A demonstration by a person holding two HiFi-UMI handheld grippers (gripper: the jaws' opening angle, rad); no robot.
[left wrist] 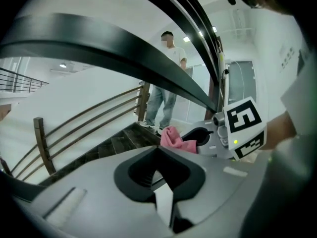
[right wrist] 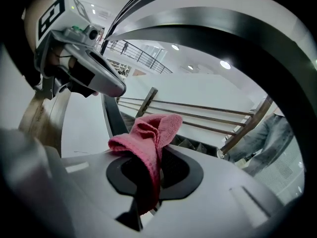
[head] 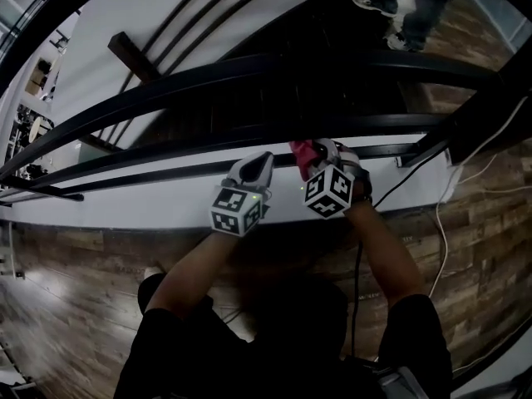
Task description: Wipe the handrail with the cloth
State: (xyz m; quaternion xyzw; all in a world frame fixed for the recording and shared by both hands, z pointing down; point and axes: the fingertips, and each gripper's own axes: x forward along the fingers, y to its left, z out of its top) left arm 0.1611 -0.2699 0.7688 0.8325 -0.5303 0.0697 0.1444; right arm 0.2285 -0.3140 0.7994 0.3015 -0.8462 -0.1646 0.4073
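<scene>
Clamped between the right gripper's [right wrist: 151,155] jaws is the pink cloth [right wrist: 148,133]. Its lower end is pinched in the dark pads, and its bunched upper part stands up past the fingertips and folds over toward the left. The left gripper's [left wrist: 159,150] jaws are drawn together with nothing between them.

Just beside the left fingertips, to their right, the cloth [left wrist: 173,139] sticks out of the right gripper [left wrist: 200,135]. The right gripper view likewise shows the left gripper [right wrist: 106,86] close by at the upper left.

From the head view the two grippers sit side by side, the left gripper [head: 259,163] and right gripper [head: 320,152] almost touching. Their tips point away from the person and their marker cubes face back toward the body. Both forearms reach forward from black sleeves and converge toward the grippers, the left one slanting in from the lower left and the right one running nearly straight.

The cloth [head: 303,156] lies against the thin lower bars. Whether it touches them cannot be told. Beyond and above the fingertips sweeps the broad dark handrail [head: 249,73], which arches overhead in both gripper views [left wrist: 99,38] [right wrist: 237,29].

Farther out, past the rail, dark stairs [head: 332,32] descend, and a person [left wrist: 166,83] in jeans stands on them. Wooden floor [head: 83,264] lies under the arms.
</scene>
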